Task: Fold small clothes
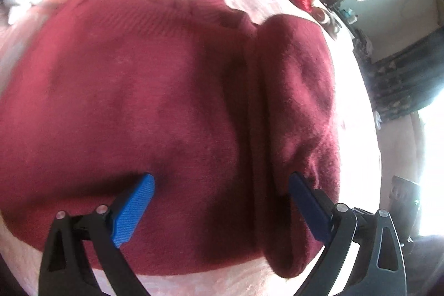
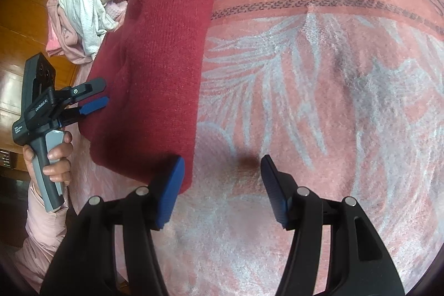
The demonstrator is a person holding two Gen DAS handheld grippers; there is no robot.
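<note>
Right gripper (image 2: 222, 165), jaws apart, hovers over blanket (image 2: 319, 101); only left gripper (image 1: 222, 182), also spread, faces the maroon sweater (image 1: 166, 101) close.

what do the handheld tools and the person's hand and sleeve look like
Each tool has black triangular cut-out finger arms with silver pivot pins and ribbed blue pads: the left tool, the right tool. Seen from the right wrist view, the left tool is a black pistol-shaped body with small white lettering and a grey handle. The bare hand gripping it emerges from a pale pink sleeve. No cables are visible.
</note>
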